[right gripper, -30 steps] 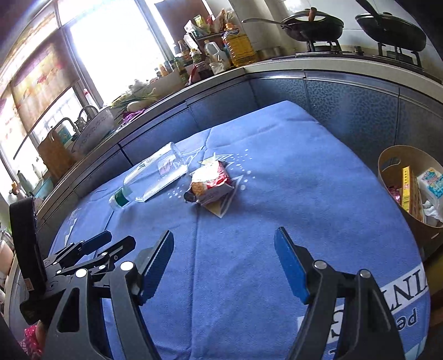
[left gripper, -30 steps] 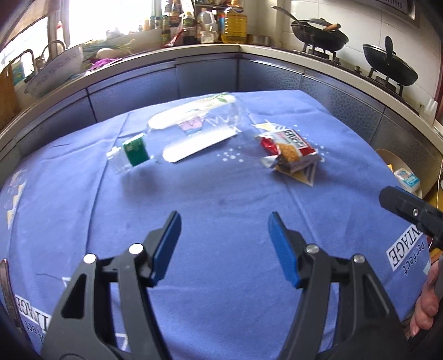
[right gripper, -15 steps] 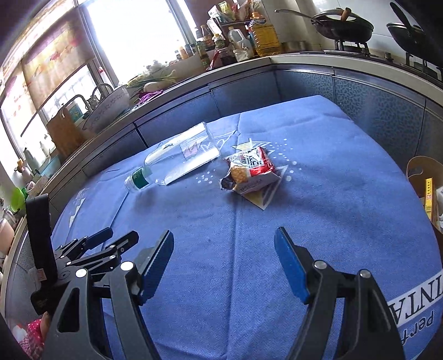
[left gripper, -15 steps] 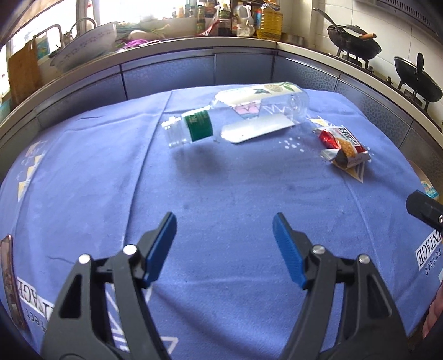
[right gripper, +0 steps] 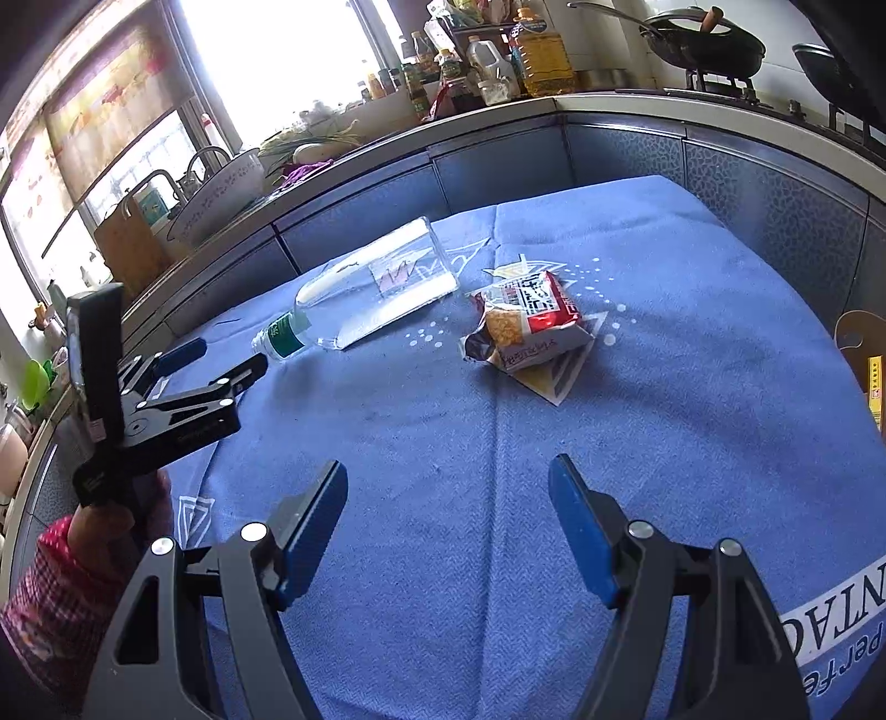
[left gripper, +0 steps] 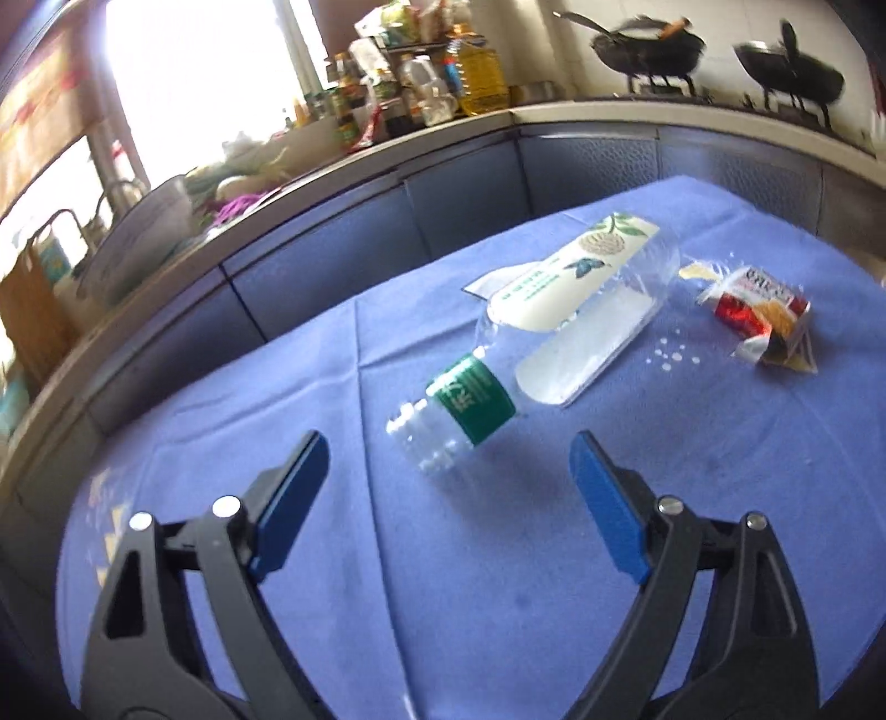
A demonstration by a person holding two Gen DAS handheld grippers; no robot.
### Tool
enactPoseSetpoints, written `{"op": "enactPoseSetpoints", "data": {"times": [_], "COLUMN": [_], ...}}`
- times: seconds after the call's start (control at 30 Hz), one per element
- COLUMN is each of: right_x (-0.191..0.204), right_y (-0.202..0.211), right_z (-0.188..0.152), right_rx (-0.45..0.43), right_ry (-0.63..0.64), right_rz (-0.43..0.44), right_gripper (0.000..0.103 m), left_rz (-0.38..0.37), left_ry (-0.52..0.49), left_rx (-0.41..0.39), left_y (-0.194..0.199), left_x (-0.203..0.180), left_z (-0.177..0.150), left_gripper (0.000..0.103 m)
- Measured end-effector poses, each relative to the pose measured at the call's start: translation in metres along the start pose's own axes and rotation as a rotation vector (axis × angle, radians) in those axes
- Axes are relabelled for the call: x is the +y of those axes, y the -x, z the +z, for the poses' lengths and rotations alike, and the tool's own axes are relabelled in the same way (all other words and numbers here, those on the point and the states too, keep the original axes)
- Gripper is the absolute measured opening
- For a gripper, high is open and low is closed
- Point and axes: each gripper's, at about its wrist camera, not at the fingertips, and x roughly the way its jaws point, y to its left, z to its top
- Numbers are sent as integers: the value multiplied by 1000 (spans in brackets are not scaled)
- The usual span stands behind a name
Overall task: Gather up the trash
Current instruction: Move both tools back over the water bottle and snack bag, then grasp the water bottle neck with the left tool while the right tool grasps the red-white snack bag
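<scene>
A clear plastic bottle with a green neck label lies on its side on the blue tablecloth, cap end toward me. My left gripper is open, just short of the cap end. A red and white snack wrapper lies to the bottle's right. In the right wrist view the wrapper lies ahead of my open right gripper, the bottle to its left. The left gripper shows there too, pointing at the bottle.
A brown bin with trash in it stands past the table's right edge. A kitchen counter curves round behind the table, with bottles, a basin and woks on it.
My left gripper has moved forward and turned toward the bottle, which now lies close in front of its fingers. My right gripper has moved closer to the wrapper. Both stay open.
</scene>
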Motion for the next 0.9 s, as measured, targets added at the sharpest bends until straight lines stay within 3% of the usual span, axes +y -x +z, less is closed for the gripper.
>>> {"op": "enactPoseSetpoints", "data": {"times": [0.23, 0.43, 0.5, 0.53, 0.67, 0.7, 0.8, 0.9], "right_x": [-15, -26, -25, -24, -27, -28, -27, -29], "right_y": [-10, -42, -58, -65, -86, -86, -76, -54], "right_z": [26, 64, 69, 70, 65, 62, 52, 42], "right_rx": [-15, -33, -22, -15, 20, 29, 23, -2], "right_ry": [2, 32, 63, 80, 116, 115, 114, 93], "right_rz": [-44, -102, -125, -137, -177, -168, -151, -118], "right_gripper": [74, 74, 74, 74, 72, 58, 42, 41], "left_rz": [-18, -32, -31, -39, -96, -109, -161, -261], "left_ry": [-204, -253, -254, -250, -207, -191, -102, 18], "left_rx": [32, 53, 64, 74, 88, 94, 115, 122], "left_y": [-42, -44, -43, -44, -34, -31, -18, 4], "left_x": [-21, -35, -35, -35, -33, -33, -30, -29], "left_z": [15, 14, 13, 13, 10, 9, 3, -6], "left_gripper": [83, 70, 54, 47, 43, 43, 42, 41]}}
